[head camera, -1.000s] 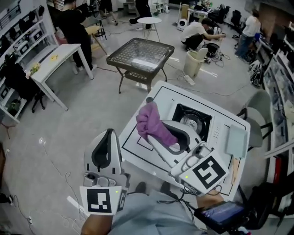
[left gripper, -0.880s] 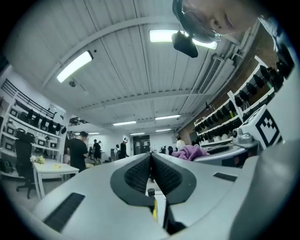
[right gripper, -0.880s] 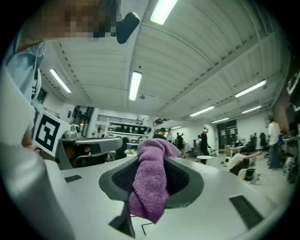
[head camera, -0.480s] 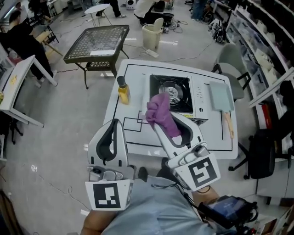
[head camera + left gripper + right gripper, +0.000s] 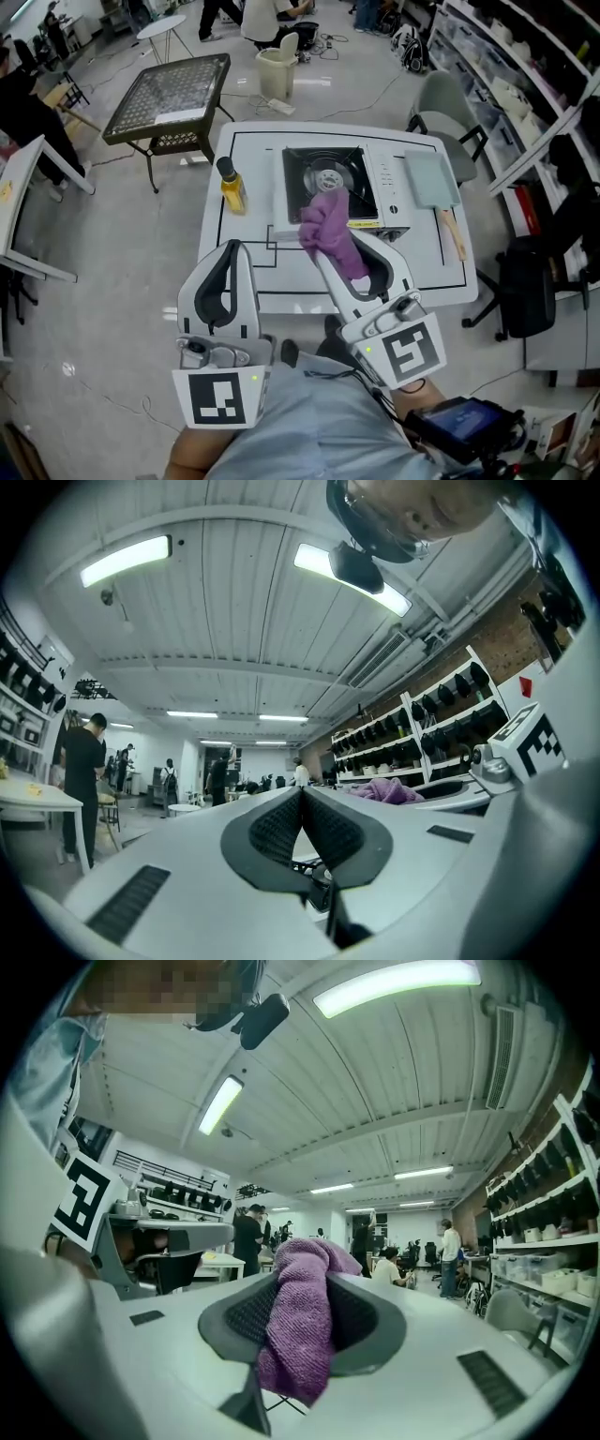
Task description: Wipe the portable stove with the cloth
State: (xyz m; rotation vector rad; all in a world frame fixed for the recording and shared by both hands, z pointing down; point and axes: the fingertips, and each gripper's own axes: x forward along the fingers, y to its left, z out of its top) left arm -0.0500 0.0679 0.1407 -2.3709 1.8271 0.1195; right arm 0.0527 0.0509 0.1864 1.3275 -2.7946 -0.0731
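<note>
Right claw (image 5: 336,242) nearer stove (image 5: 323,175), cloth (image 5: 326,220) within.

the cloth (image 5: 298,1326) is purple and fuzzy, with little loops like a towel. the right gripper (image 5: 339,246) and the left gripper (image 5: 228,246) are smooth white plastic, a bit shiny. their pads (image 5: 272,832) are dark and rough, full of tiny bumps. the portable stove (image 5: 305,187) has a black matt top, a shiny metal ring in the middle and a pale smooth side part. the table (image 5: 422,267) is white, smooth and hard. the bottle (image 5: 232,190) is see-through plastic with a dark cap. the flat tool (image 5: 431,180) has a wooden handle. the floor (image 5: 112,281) is grey and glossy. the side table (image 5: 169,89) looks like dark metal mesh.
</note>
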